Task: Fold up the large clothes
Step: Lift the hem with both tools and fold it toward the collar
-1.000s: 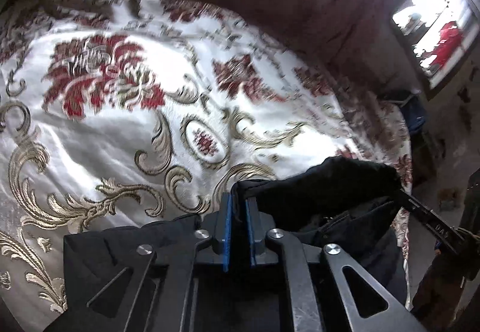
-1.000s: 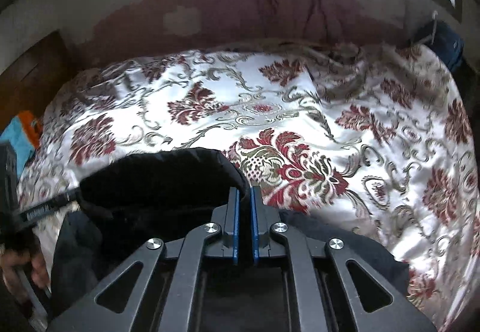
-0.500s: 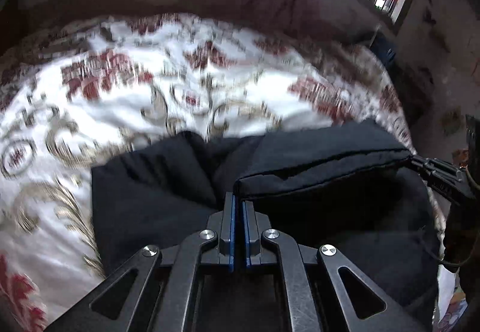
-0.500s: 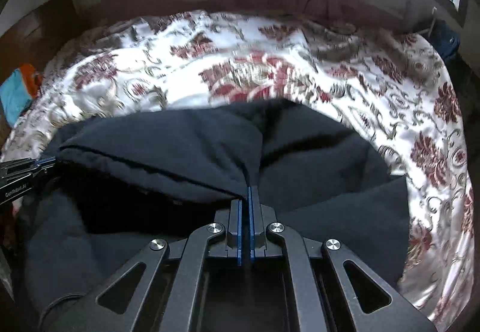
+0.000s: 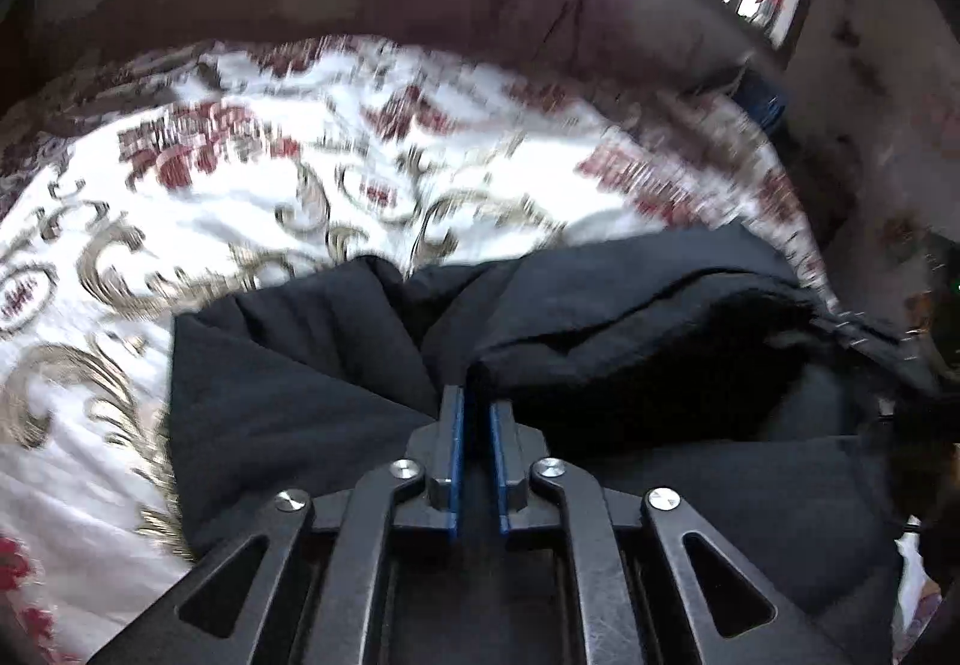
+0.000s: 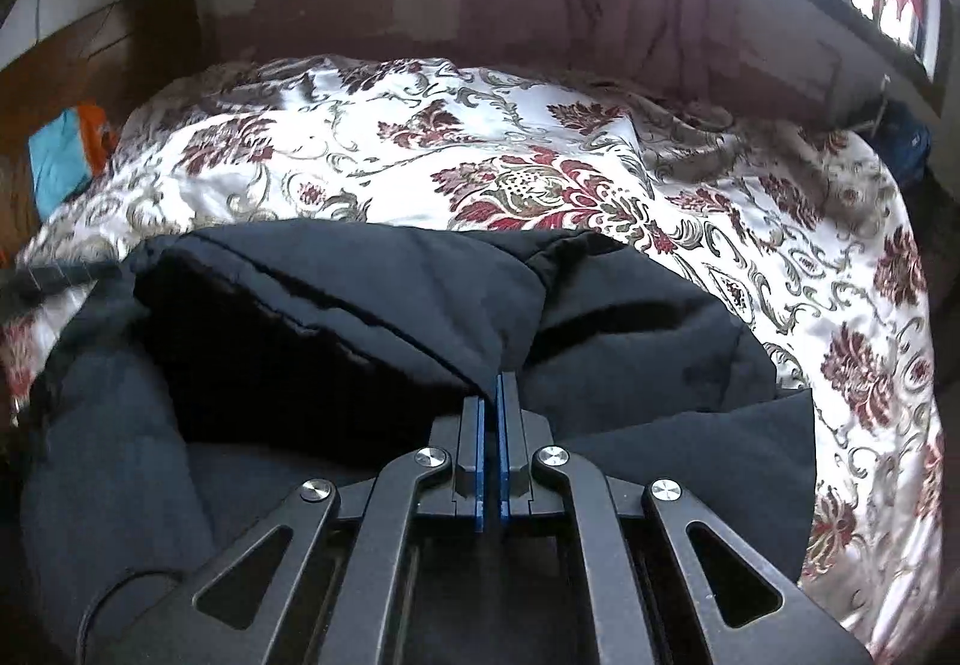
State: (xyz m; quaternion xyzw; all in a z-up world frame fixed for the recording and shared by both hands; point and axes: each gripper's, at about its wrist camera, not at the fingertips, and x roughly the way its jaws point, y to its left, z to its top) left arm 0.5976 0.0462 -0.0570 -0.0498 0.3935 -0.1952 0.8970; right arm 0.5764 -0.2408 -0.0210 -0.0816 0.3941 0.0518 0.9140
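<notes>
The bedspread (image 6: 540,137) is glossy, satin-like cloth, its woven floral pattern catching the light. The dark garment (image 6: 630,341) is matt, soft cloth with a faintly padded look. Each gripper — left gripper (image 5: 475,407), right gripper (image 6: 491,401) — is matt black plastic with shiny metal screws and smooth blue pads. The headboard (image 6: 108,47) is dark wood.

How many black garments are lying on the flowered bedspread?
1: the black garment lies on the near part of the flowered bedspread, partly folded over itself. Another could be hidden beneath it.

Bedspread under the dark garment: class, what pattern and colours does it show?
White bedspread with red flowers and grey-gold scrolls; clearest in the right wrist view.
</notes>
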